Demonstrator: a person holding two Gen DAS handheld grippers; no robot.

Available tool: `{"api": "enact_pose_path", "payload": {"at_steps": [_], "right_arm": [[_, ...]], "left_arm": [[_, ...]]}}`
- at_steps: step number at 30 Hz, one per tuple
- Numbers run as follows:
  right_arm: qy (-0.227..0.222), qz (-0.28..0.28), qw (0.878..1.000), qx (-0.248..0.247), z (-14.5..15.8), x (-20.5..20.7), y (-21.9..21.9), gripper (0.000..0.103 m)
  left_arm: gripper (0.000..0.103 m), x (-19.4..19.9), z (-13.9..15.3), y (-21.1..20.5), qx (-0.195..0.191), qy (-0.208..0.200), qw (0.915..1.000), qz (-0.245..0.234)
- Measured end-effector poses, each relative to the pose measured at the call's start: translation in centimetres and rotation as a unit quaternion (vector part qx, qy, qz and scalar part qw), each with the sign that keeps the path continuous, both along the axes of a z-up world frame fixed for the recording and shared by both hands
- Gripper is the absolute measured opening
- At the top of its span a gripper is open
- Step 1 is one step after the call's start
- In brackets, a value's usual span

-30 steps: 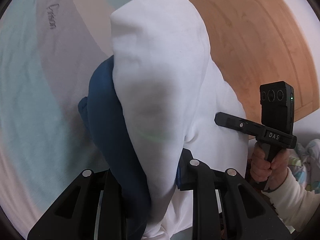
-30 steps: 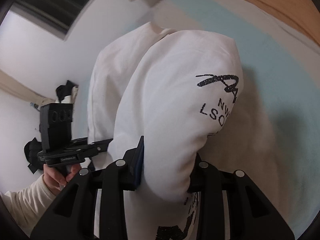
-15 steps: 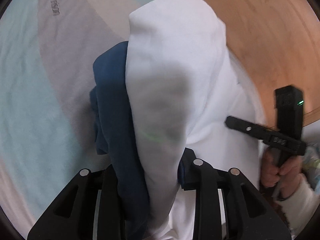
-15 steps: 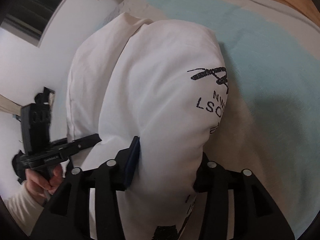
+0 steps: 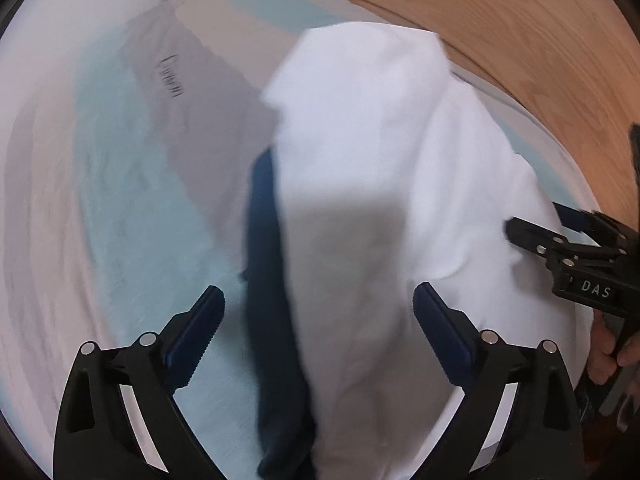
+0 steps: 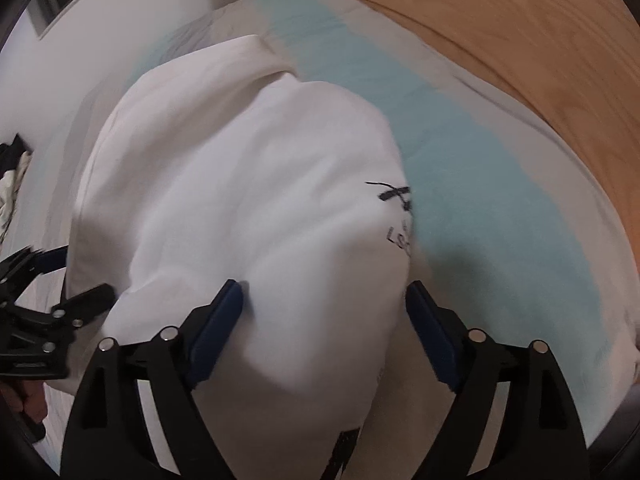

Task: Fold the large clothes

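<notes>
A pale bedsheet with light-blue and grey bands (image 5: 120, 208) spreads wide to the left, bare fabric running out to a curved wooden headboard (image 6: 520, 40) at the far edge. On it lies the white cotton garment with black lettering (image 6: 248, 200), bunched into a hump, a dark navy cloth strip (image 5: 272, 300) along its left side. The left gripper (image 5: 318, 312) stands wide open (cloth lies between its pads, unpinched). The right gripper (image 6: 324, 304) is likewise spread wide, straddling the hump; whether its pads touch the fabric is unclear.
</notes>
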State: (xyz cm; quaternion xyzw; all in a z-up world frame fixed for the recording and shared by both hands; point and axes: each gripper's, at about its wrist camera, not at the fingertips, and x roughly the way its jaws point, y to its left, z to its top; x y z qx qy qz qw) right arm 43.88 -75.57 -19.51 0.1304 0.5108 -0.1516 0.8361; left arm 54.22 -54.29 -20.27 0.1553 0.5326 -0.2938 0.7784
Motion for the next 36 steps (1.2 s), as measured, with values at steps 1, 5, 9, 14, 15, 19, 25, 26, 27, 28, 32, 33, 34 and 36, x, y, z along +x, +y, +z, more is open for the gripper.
{"api": "enact_pose_path", "payload": {"at_steps": [1,5,9,14,15,19,25,26,27,28,32,33,34,36], "right_arm": [[0.006,-0.005,1.000,-0.016,0.0,0.0,0.1,0.088],[0.020,-0.018,0.998,-0.062,1.1,0.4,2.2,0.089],[-0.016,-0.038,0.992,-0.119,5.1,-2.4,4.6,0.090],[-0.060,-0.055,0.987,-0.137,9.8,-7.7,9.9,0.090],[-0.069,-0.062,0.986,-0.138,10.8,-9.2,11.5,0.091],[-0.094,-0.110,0.979,-0.143,14.4,-14.1,17.5,0.094],[-0.111,-0.163,0.966,-0.167,18.7,-23.0,28.1,0.095],[-0.112,-0.168,0.965,-0.166,19.2,-24.5,30.0,0.095],[-0.111,-0.175,0.964,-0.168,19.7,-26.1,31.8,0.095],[-0.109,-0.180,0.963,-0.170,20.1,-27.2,33.2,0.095],[-0.098,-0.195,0.959,-0.178,22.4,-32.0,39.9,0.095],[-0.097,-0.197,0.959,-0.181,22.8,-33.1,41.0,0.095],[-0.094,-0.198,0.958,-0.185,23.2,-33.9,42.1,0.095],[-0.089,-0.196,0.959,-0.184,23.9,-35.3,43.8,0.095]], "left_arm": [[0.095,-0.1,0.4,-0.1,0.007,0.002,0.9999,0.010],[0.097,0.2,-0.5,1.7,0.024,0.020,0.9989,0.036],[0.096,-2.2,3.5,3.0,0.006,-0.045,0.9986,0.029],[0.096,-7.4,10.3,8.2,-0.037,-0.116,0.9925,0.018],[0.096,-8.9,11.6,9.9,-0.046,-0.128,0.9906,0.017],[0.096,-14.5,16.0,16.3,-0.073,-0.155,0.9852,0.007],[0.097,-22.9,19.7,29.0,-0.099,-0.164,0.9815,-0.009],[0.097,-24.0,20.1,30.3,-0.101,-0.163,0.9813,-0.010],[0.097,-25.6,20.5,32.2,-0.101,-0.162,0.9816,-0.012],[0.097,-26.9,20.8,34.2,-0.102,-0.156,0.9823,-0.015],[0.097,-30.4,22.2,39.9,-0.111,-0.145,0.9831,-0.014],[0.097,-31.1,22.6,41.1,-0.114,-0.144,0.9829,-0.013],[0.097,-31.7,22.9,41.9,-0.113,-0.145,0.9829,-0.010],[0.097,-33.2,23.5,43.5,-0.112,-0.144,0.9832,-0.008]]}}
